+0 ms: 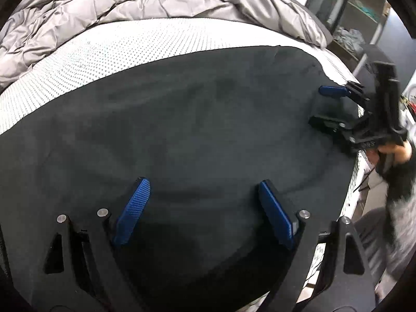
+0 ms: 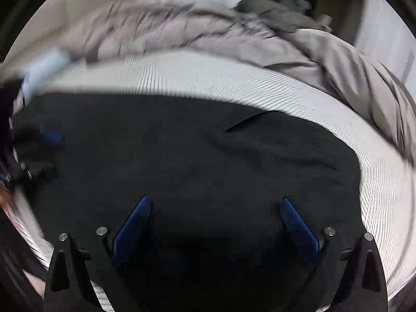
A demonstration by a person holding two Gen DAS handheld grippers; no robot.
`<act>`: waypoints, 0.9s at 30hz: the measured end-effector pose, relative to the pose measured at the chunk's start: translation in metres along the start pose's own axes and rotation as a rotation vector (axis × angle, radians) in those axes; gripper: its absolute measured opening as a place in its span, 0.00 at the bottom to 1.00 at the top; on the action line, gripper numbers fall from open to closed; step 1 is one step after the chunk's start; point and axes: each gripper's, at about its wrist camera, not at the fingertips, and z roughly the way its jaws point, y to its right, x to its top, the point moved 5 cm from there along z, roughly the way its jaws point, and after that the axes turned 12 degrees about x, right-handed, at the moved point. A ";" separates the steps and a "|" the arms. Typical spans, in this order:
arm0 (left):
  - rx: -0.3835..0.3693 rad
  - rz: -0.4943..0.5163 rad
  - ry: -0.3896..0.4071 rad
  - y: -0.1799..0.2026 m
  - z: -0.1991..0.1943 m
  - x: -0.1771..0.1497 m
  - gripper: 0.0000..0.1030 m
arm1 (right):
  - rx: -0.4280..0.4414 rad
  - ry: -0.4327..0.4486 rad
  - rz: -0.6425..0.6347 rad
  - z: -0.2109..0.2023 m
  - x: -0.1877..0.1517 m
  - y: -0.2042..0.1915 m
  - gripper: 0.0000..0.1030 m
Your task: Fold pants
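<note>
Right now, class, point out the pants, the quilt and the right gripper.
pants (image 1: 195,130), left wrist view, flat middle.
quilt (image 1: 104,2), left wrist view, rumpled top.
right gripper (image 2: 215,213), right wrist view, between fingertips.

Dim, even indoor light, no glare. Left wrist view sharp at centre; hand (image 1: 395,153) at right edge smeared. Right wrist view motion-blurred throughout, mattress (image 2: 234,78) dots streaked. Heavy fisheye bending, black vignette corners. Pants (image 1: 182,130) near-featureless black.

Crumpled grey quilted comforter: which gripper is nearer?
Hard to call; both grippers hover open above the dark pants, short of the comforter. The right gripper looks slightly nearer, by the pants' far corner; the left gripper sits further back.
</note>
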 end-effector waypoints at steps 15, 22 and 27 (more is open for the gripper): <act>0.062 -0.089 0.083 -0.041 -0.034 0.020 0.82 | -0.200 0.174 0.162 -0.068 0.009 0.062 0.94; 0.109 -0.036 -0.047 -0.060 0.018 0.018 0.82 | -0.155 -0.018 0.051 0.010 0.022 0.042 0.93; 0.136 -0.076 -0.032 -0.091 0.005 0.008 0.82 | -0.313 -0.005 0.238 -0.009 -0.003 0.111 0.93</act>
